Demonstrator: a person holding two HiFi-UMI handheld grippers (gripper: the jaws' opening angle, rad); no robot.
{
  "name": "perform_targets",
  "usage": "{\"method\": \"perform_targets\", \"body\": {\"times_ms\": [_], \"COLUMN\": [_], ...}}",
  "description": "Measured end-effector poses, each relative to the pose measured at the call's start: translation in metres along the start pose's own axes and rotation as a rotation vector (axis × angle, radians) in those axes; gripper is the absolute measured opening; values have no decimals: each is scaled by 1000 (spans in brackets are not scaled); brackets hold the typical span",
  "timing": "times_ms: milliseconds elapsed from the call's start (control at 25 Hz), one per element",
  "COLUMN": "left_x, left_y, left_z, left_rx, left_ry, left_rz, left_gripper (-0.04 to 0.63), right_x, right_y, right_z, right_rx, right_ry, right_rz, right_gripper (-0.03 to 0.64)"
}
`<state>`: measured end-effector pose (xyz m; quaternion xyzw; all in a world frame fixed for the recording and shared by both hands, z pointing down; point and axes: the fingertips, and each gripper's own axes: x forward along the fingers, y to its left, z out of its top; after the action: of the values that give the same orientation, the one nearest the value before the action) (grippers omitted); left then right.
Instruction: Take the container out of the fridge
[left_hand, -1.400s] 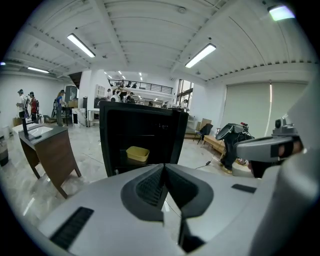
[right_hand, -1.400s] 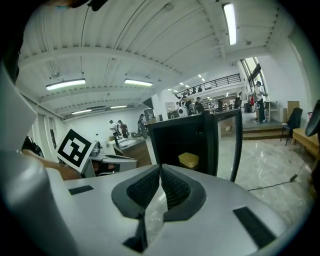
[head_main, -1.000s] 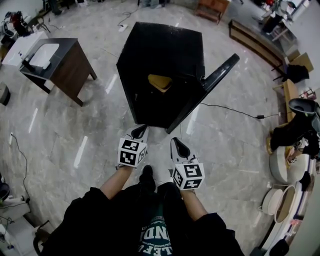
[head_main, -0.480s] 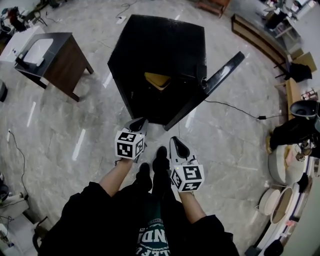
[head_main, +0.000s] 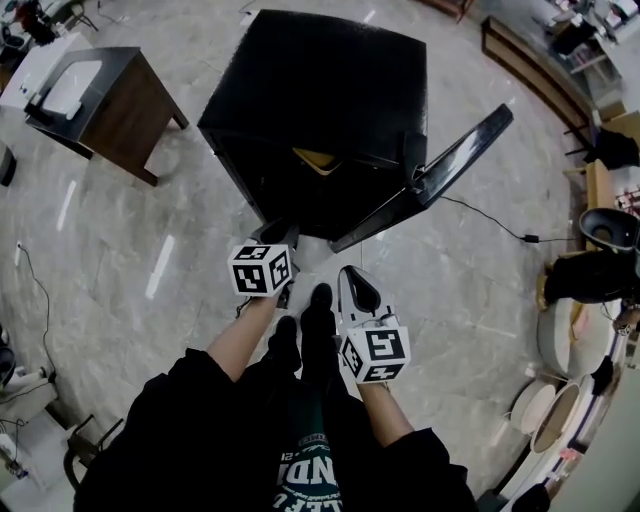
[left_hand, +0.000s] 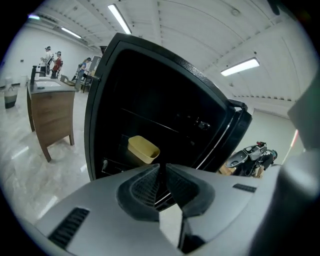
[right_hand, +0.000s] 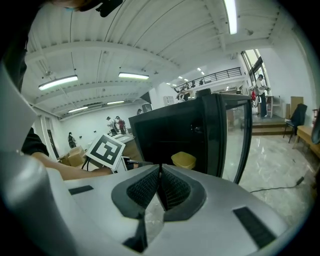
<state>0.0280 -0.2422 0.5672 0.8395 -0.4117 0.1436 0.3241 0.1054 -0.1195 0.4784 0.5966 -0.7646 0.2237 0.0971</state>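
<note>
Both hand-held grippers have moved nearer the boxy black fridge, whose door stands open. The left gripper has its jaws just cracking apart, empty; the right gripper is closed on nothing. The yellow rectangular plastic container sits on a shelf inside the fridge.

Both forearms reach up from lower centre, left gripper just ahead of right gripper, jaws together.
</note>
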Motion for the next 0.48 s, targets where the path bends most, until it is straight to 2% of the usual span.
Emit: {"method": "perform_targets", "body": {"times_ms": [160,480], "left_x": [22,63], "left_y": [12,34], "left_z": [3,10], "left_rx": [-67,-86], "left_ry": [-29,-74], "left_rz": [23,78], "left_gripper": [60,122], "right_x": [7,13], "right_y": [-1,-13], "right_z": [1,-14], "right_rx": [-15,-17], "right_ry": [6,42], "right_rz": [7,-14], "right_gripper": [37,37]}}
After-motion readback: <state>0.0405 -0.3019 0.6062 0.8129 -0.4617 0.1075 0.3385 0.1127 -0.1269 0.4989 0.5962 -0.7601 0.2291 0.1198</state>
